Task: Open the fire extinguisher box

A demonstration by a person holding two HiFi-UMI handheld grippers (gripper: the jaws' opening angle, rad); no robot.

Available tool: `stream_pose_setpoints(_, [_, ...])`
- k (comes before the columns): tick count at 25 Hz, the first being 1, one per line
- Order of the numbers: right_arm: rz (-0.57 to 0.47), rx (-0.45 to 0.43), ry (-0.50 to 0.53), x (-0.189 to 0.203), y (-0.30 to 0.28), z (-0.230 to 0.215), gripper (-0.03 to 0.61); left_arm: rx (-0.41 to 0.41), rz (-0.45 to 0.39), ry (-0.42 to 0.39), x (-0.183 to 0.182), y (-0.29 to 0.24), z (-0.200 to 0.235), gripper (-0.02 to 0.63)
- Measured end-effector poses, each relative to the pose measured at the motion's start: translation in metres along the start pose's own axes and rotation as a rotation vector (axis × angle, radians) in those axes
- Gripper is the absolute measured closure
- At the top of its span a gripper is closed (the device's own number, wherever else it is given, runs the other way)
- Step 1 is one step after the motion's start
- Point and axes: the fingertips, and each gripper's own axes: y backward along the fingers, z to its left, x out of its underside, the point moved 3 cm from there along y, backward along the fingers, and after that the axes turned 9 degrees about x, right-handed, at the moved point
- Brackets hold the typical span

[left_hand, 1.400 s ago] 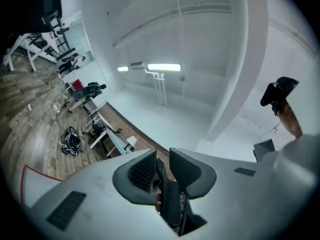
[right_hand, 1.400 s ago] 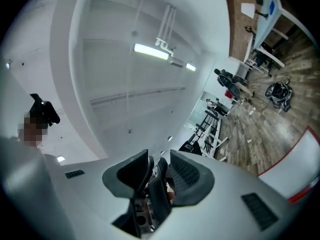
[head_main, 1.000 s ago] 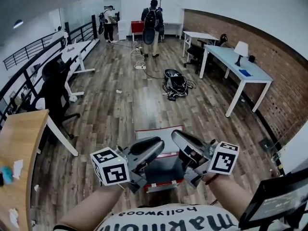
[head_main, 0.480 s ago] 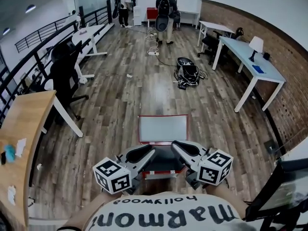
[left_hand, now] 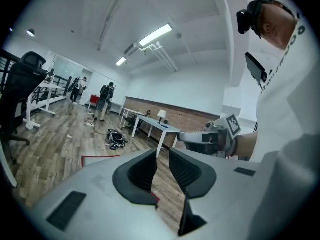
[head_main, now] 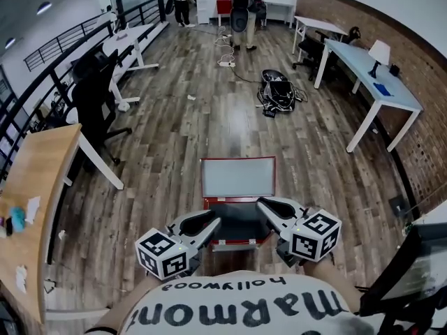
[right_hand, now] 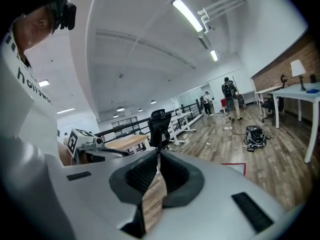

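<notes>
The red fire extinguisher box [head_main: 236,230] stands on the wood floor just in front of me. Its lid [head_main: 237,176], pale inside with a red rim, is swung open and lies back on the far side. The dark inside of the box shows between my grippers. My left gripper [head_main: 212,222] hovers at the box's near left edge, jaws a little apart and empty [left_hand: 161,151]. My right gripper [head_main: 264,202] hovers at the right edge, shut with nothing in it [right_hand: 158,154]. Neither touches the box.
A wooden desk [head_main: 31,187] stands at the left, with a black office chair [head_main: 94,100] beyond it. A white table [head_main: 370,89] with a lamp runs along the brick wall. A black bag [head_main: 278,93] lies on the floor. People [head_main: 244,5] stand far back.
Both grippers have drawn back toward my body and apart, off the lid. The opened lid, half hidden behind them before, now shows in full.
</notes>
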Motion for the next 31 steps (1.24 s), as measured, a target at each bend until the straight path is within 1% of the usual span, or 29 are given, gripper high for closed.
stream_pose_setpoints(3, [0.016,0.028,-0.027,0.008,-0.001,-0.014,0.555,-0.047,-0.010,0.012,-0.003,0.001,0.020,0.549])
stream_pose_setpoints(6, [0.022,0.050,-0.047,0.010,-0.002,-0.025,0.557,-0.060,-0.019,0.015,-0.006,0.001,0.028,0.552])
stream_pose_setpoints(15, [0.045,0.068,-0.029,0.011,-0.013,-0.029,0.563,-0.051,0.000,0.037,-0.001,-0.001,0.035,0.552])
stream_pose_setpoints(26, [0.046,0.085,-0.056,0.016,-0.012,-0.040,0.563,-0.045,0.004,0.042,0.000,-0.008,0.038,0.552])
stream_pose_setpoints(31, [0.051,0.093,-0.062,0.014,-0.017,-0.042,0.563,-0.038,0.001,0.045,-0.005,-0.009,0.045,0.552])
